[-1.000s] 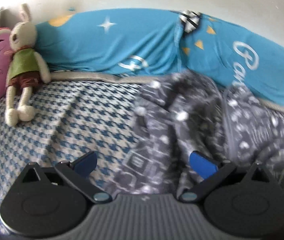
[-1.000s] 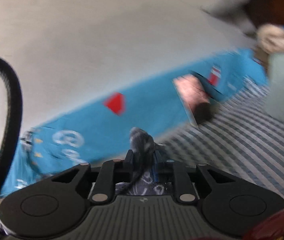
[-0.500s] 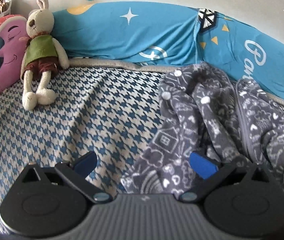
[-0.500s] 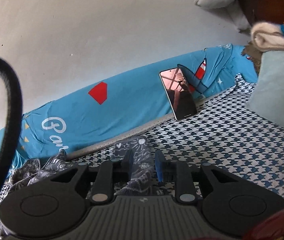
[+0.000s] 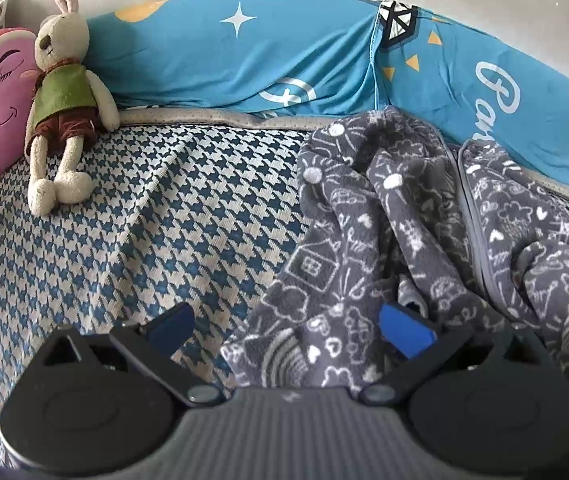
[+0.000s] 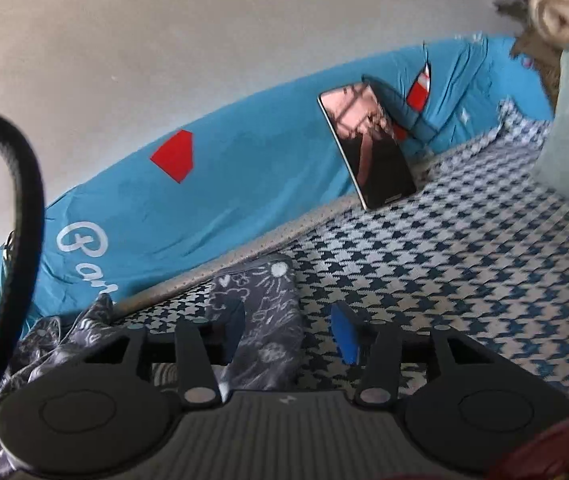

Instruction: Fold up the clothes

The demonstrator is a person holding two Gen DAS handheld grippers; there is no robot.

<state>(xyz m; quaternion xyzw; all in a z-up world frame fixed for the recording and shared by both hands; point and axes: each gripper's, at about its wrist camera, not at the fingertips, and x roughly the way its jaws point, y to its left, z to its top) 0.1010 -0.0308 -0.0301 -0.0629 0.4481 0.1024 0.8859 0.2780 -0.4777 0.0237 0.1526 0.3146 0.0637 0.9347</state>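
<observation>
- On the blue-and-white houndstooth bedspread (image 5: 156,216), the rumpled dark grey fleece garment with white doodle print (image 5: 424,248) lies bunched along the back edge, right up against the long bright blue bolster with white lettering (image 5: 244,64).
- Looks like it runs roughly left-to-right along that bolster, so the two ends are the obvious grab points.
- Left gripper (image 5: 288,326) is spread wide and holding nothing. The near hem of the fleece sits right between its blue pads and under the right-hand one, so it's basically on top of its end already.
- Right gripper (image 6: 288,330) is parted too, with nothing clamped. A flat strip of the same fleece (image 6: 264,312) pokes forward, lying against the left pad, clear of the right one.
- So both are about equally near; each just needs to close on the end in front of it.
- Cream plush rabbit in a green vest (image 5: 64,92) and the dark smartphone propped on the bolster (image 6: 368,144) are both well apart from the cloth.
</observation>
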